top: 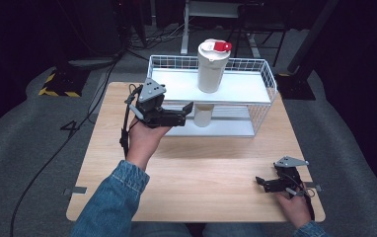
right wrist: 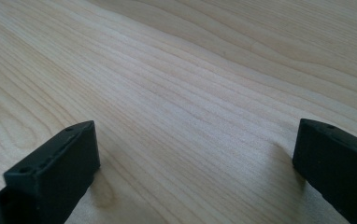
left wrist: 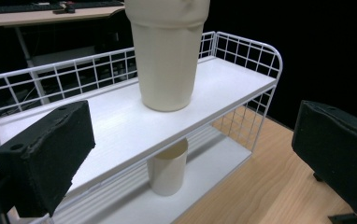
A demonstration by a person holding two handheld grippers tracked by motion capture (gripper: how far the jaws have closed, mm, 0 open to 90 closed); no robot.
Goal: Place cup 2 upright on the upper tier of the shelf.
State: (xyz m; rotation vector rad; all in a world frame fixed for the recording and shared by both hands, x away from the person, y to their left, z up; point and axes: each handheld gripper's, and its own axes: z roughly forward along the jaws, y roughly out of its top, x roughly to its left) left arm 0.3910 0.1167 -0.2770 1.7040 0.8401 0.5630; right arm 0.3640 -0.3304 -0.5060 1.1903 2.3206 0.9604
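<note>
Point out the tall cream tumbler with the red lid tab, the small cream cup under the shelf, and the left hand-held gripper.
Tall cream tumbler with red lid tab (top: 211, 74), high view, mid body.
Small cream cup on the lower shelf (left wrist: 168, 173), left gripper view, side wall.
Left hand-held gripper (top: 188, 109), high view, between its fingertips.

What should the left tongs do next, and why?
Probably ease forward and lower toward the small cup on the rack's bottom shelf. The left tongs are open and empty, just short of the rack's open front, with that cup nearest ahead. The tall tumbler stands above on the upper shelf. The right tongs rest open on the table, far away.
</note>
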